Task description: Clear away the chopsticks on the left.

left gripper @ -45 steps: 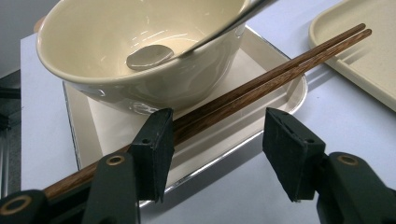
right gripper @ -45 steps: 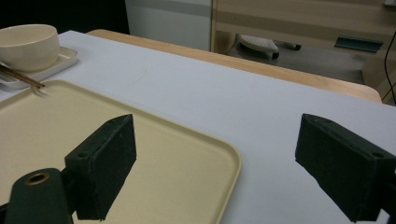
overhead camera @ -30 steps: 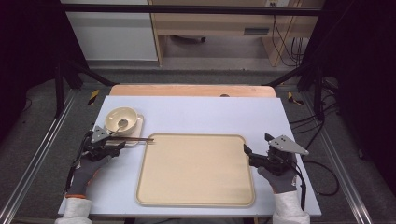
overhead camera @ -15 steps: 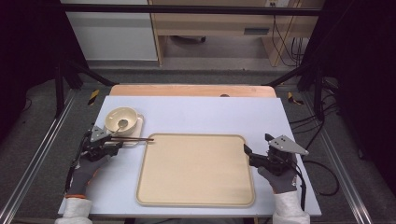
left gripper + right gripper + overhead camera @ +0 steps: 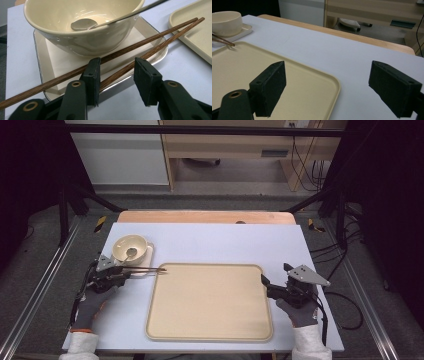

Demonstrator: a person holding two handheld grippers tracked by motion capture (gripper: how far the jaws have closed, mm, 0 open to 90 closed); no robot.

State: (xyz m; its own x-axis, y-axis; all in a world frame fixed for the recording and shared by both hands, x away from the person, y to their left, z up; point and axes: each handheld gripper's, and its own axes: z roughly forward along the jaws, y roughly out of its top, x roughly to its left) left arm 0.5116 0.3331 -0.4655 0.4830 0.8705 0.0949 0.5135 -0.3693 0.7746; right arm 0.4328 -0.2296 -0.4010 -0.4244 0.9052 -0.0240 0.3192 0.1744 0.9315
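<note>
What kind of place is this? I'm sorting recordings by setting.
Probably a lab or workshop bench set up for recording, not a dining room: a white-topped table inside a black metal frame, loose cables on the floor, and a plain beige plastic tray laid out as a prop.

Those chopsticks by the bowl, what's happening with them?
A person works two hand-held grippers at a table. The left gripper is open around one of the chopsticks, which lie across the small dish under the bowl, tips reaching the large tray. The right gripper is open at the tray's right edge.
</note>
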